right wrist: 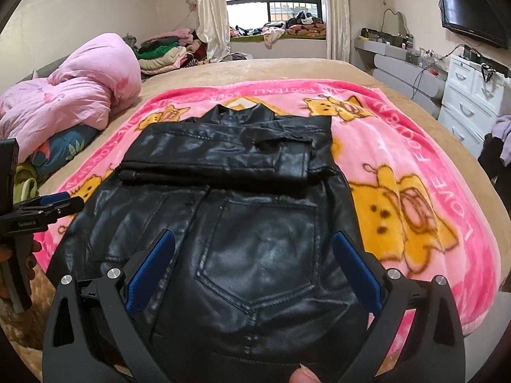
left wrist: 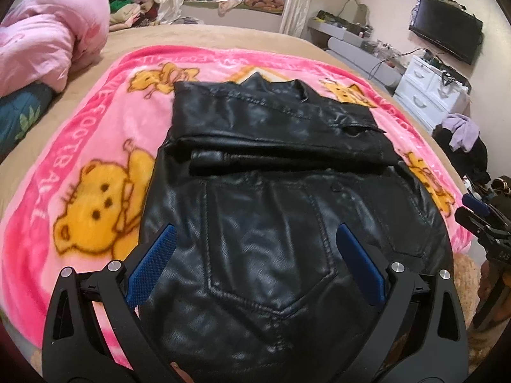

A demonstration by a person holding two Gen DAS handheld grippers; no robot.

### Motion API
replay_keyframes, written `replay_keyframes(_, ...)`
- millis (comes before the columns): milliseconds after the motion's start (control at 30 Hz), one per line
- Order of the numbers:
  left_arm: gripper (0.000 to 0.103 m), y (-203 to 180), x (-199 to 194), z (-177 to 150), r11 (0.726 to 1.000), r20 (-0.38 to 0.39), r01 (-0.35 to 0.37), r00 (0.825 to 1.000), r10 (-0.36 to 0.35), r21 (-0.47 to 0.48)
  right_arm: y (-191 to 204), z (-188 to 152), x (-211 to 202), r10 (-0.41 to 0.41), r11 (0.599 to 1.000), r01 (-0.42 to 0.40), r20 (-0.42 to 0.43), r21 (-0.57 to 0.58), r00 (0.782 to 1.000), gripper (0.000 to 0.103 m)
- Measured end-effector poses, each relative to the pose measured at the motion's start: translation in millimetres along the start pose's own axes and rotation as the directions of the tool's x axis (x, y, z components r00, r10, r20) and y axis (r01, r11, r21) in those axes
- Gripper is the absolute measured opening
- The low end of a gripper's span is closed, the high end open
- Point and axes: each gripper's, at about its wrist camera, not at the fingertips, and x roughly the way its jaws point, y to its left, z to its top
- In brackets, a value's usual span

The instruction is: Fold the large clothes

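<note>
While the left hand-held gripper (left wrist: 254, 265) and right hand-held gripper (right wrist: 254, 268) hover with fingers apart at six o'clock, the black jacket (left wrist: 281, 172) lies on the pink blanket (left wrist: 95, 146), sleeves folded across, hem fold seemingly left.

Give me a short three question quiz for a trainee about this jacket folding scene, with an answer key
1. True or false: both sleeves of the jacket already lie folded across its chest.
2. What lies directly under the jacket: A) bare mattress, B) pink blanket, C) quilt?
3. Fill in: the left claw and right claw are both ____ above the jacket's lower part.

Key: 1 true; 2 B; 3 open, neither gripping any fabric.
</note>
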Motion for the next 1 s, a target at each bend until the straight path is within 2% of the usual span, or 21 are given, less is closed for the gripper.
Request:
replay_keyframes(267, 0.094, 13.5, 1.4, -13.3, 0.999, -0.036, -0.048, 0.998, 0.047, -0.013, -13.1, -18.1, 1.8, -0.009, 1.000, 0.009, -0.037, 0.017, 0.999, 0.098)
replay_keyframes(567, 0.094, 51.0, 4.1, -29.3, 0.991, -0.086, -0.091, 0.993, 0.083, -0.099, -29.8, -37.7, 1.7, -0.022, 0.999, 0.025, -0.084, 0.036, 0.996, 0.098)
replay_keyframes(733, 0.094, 68.8, 5.9, -41.5, 0.985, -0.116, -0.017, 0.993, -0.003, -0.174, -38.0, -46.0, -0.4, -0.011, 0.998, 0.017, -0.096, 0.057, 0.995, 0.098)
replay_keyframes(933, 0.093, 85.5, 0.2, -62.1, 0.958, -0.082, 0.087, 0.990, -0.113, -0.272, -46.2, -53.7, -1.9, -0.010, 0.997, 0.017, -0.113, 0.069, 0.994, 0.098)
replay_keyframes(967, 0.092, 86.3, -1.0, -63.7, 0.956, -0.077, 0.096, 0.990, -0.121, -0.276, -48.1, -55.4, -2.2, -0.003, 0.997, 0.012, -0.119, 0.074, 0.993, 0.098)
replay_keyframes(1000, 0.086, 86.7, -2.2, -65.9, 0.956, -0.073, 0.103, 0.989, -0.127, -0.275, -49.1, -56.7, -2.3, 0.000, 0.997, 0.010, -0.122, 0.077, 0.992, 0.098)
